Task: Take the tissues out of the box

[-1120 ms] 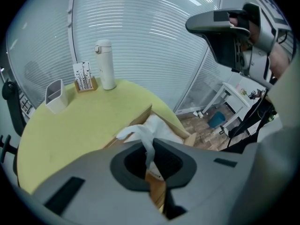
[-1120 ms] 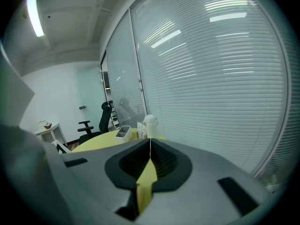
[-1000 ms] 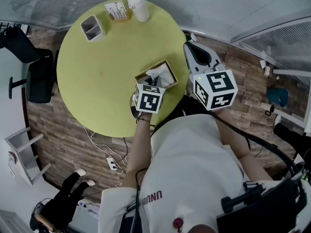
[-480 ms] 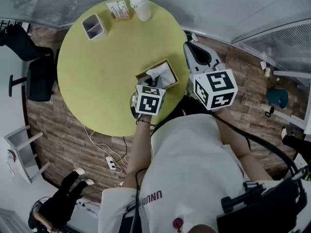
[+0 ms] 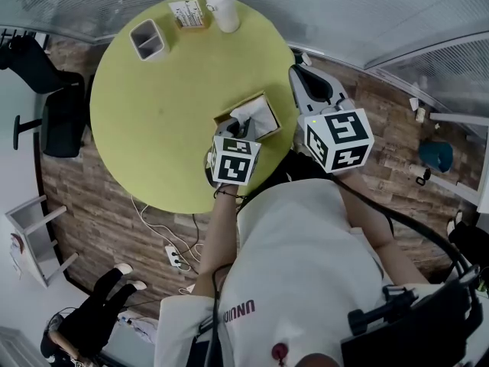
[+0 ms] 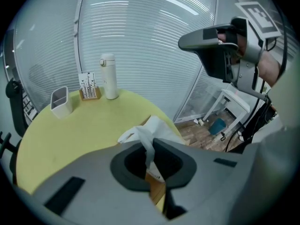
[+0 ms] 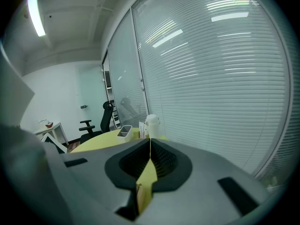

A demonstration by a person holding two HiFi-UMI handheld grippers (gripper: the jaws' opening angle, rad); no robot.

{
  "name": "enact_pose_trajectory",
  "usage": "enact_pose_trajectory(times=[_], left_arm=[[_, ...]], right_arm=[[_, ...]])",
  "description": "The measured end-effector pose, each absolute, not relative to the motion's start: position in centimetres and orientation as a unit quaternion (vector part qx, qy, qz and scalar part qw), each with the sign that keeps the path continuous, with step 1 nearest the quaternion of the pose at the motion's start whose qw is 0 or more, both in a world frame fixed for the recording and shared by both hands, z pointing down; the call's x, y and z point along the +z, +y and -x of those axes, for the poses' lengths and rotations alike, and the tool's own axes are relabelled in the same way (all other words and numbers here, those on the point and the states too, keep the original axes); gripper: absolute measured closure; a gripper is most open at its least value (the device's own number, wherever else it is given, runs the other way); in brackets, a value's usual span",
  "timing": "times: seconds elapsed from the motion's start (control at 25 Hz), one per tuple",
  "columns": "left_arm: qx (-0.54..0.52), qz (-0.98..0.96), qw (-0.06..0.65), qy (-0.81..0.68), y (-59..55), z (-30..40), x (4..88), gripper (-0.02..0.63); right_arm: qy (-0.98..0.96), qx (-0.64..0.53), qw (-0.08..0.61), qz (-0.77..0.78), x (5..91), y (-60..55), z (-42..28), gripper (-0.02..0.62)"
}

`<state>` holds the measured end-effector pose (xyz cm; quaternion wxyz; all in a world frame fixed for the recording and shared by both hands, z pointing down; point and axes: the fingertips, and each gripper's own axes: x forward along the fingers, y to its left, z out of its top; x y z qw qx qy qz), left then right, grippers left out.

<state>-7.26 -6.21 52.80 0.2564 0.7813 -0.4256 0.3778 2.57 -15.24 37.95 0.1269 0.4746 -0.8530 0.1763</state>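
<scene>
– Checking left gripper (image 6: 150,148): jaw state?
– Jaws all but closed, pinching a white tissue (image 6: 149,131). The strand runs down between the pads; the loose bulk billows out just beyond the fingertips.
– Tissue source?
– Its lower end sits in the box (image 5: 266,102), which lies on the yellow table (image 5: 153,121) at the near edge, directly under the left gripper.
– Right gripper (image 7: 149,150)?
– Jaws fully together, nothing between them. It is held off the table's right edge, well apart from box and tissue.
</scene>
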Motion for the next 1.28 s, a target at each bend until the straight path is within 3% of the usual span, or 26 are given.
enact_pose_trajectory(times=[1.28], left_arm=[[0.343,-0.789,0.228,-0.456,-7.0,7.8,49.6,0.588]], right_arm=[[-0.862,0.167,0.135,-0.460,37.9,-15.1,-1.8,0.575]])
